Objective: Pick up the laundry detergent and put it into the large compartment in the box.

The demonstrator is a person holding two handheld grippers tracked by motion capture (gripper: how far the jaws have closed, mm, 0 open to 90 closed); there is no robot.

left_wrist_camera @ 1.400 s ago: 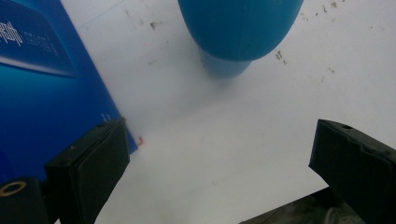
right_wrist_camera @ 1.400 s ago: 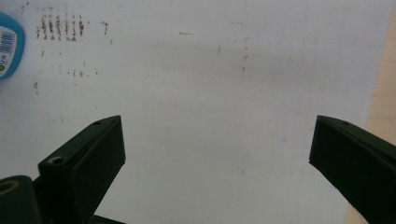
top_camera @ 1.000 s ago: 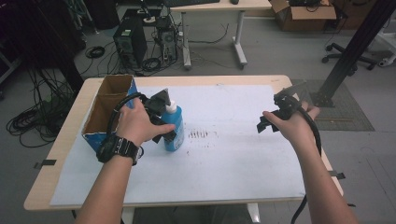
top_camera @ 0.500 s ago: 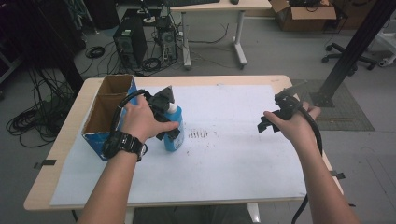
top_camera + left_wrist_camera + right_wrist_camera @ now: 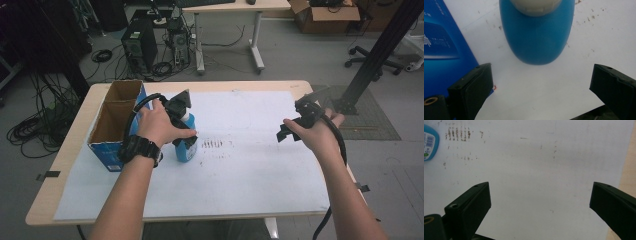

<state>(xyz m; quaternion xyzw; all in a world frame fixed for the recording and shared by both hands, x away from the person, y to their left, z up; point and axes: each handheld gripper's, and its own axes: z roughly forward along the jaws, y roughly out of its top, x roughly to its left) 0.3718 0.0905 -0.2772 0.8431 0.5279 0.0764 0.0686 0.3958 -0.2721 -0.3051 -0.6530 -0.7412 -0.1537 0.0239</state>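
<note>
A blue bottle (image 5: pixel 186 150) with a pale cap (image 5: pixel 536 5) stands on the white paper (image 5: pixel 240 165), left of centre. My left gripper (image 5: pixel 184 131) hovers right over it, pointing down. In the left gripper view the bottle (image 5: pixel 537 35) sits just beyond the gripper (image 5: pixel 541 82), whose jaws stand wide apart with nothing between them. My right gripper (image 5: pixel 294 126) is held above the right side of the paper, open and empty. In the right gripper view that gripper (image 5: pixel 540 202) looks down on bare paper, with an edge of the bottle (image 5: pixel 429 143) at the far left.
An open blue cardboard box (image 5: pixel 114 125) stands at the table's left edge, close beside the bottle; its blue side (image 5: pixel 441 50) fills the left of the left gripper view. Brown smudges (image 5: pixel 216 144) mark the paper. The wooden table edge (image 5: pixel 627 170) lies to the right.
My left hand and gripper have shifted slightly right and closer over the bottle. The right hand has stayed nearly still.
</note>
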